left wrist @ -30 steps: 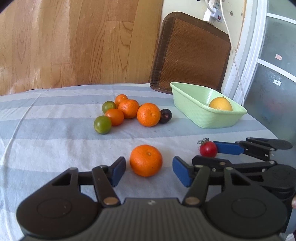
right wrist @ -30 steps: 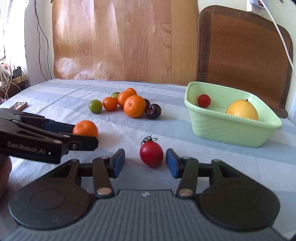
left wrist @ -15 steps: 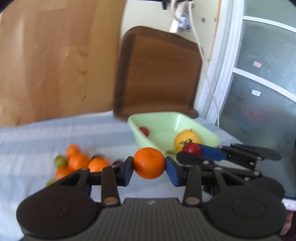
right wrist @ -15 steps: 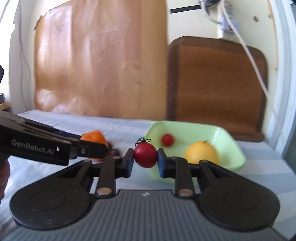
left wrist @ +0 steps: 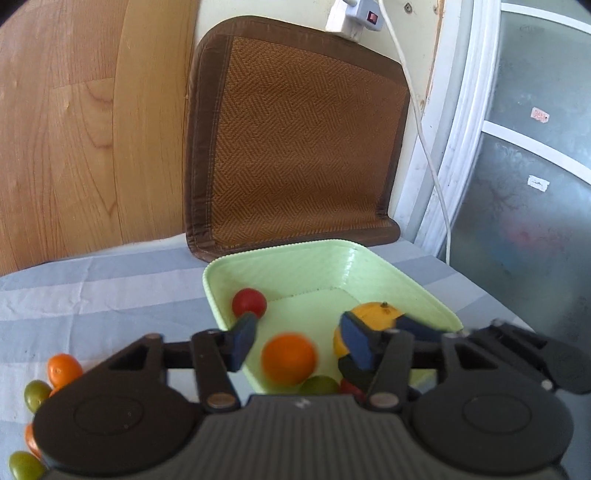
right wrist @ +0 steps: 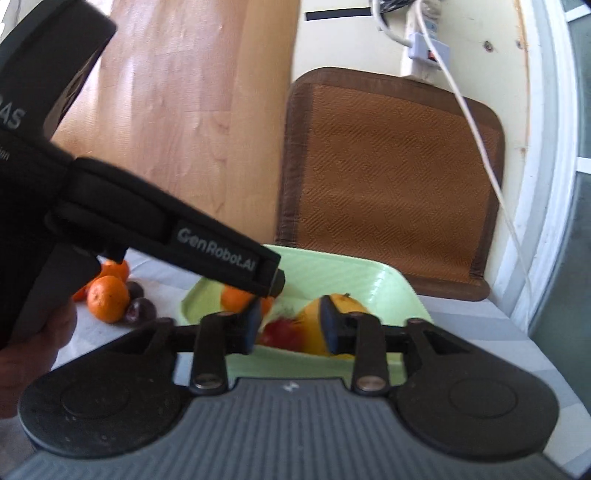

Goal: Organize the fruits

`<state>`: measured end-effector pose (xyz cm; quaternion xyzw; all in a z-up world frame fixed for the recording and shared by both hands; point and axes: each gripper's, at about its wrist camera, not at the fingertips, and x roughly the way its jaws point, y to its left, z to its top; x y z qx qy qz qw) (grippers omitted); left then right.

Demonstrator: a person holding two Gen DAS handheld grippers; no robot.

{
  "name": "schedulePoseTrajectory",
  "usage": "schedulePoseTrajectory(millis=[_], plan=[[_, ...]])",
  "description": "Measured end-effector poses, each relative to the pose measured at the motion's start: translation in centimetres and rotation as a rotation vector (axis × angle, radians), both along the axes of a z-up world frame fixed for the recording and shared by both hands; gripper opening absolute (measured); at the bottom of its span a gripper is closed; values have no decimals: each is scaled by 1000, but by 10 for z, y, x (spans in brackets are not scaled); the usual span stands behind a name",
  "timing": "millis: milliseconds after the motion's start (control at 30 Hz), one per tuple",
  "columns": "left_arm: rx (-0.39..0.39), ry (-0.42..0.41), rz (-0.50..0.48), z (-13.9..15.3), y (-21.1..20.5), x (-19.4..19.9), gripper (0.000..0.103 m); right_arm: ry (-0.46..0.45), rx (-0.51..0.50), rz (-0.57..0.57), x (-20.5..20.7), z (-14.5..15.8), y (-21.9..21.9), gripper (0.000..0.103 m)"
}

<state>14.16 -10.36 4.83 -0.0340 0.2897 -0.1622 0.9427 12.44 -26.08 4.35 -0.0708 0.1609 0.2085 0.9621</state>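
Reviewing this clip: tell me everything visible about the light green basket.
The light green basket is a shallow, roughly square plastic-looking dish with finely ribbed walls and a flared rim. It sits upright on the striped tablecloth, in front of a brown woven mat. Inside show a small red tomato, a yellow citrus, a blurred orange and a green fruit.

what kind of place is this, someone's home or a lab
Most likely a home, a dining or kitchen corner. A striped tablecloth covers the table, a woven seat cushion leans against the wall, and a power strip with a dangling cord hangs above it beside a frosted glass door.
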Motion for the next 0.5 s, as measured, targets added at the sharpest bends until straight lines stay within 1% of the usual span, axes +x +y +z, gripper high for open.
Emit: schedulePoseTrajectory(millis=[67, 167, 267, 300, 400, 500], plan=[[-10, -28, 2, 5, 2, -6, 67, -21, 17, -43, 1, 1, -5, 58], [-18, -75, 15, 15, 10, -22, 67, -36, 53, -81, -1, 2, -12, 58], [-37, -132, 43, 29, 29, -47, 74, -56, 87, -95, -6, 3, -17, 58], [-40, -147, 53, 32, 37, -56, 74, -63, 97, -97, -9, 3, -18, 58], [-43, -167, 88, 34, 65, -86, 74, -72, 125, -98, -15, 6, -18, 58], [-19, -170, 132, 28, 90, -113, 74, -47, 169, -69, -22, 11, -17, 58]])
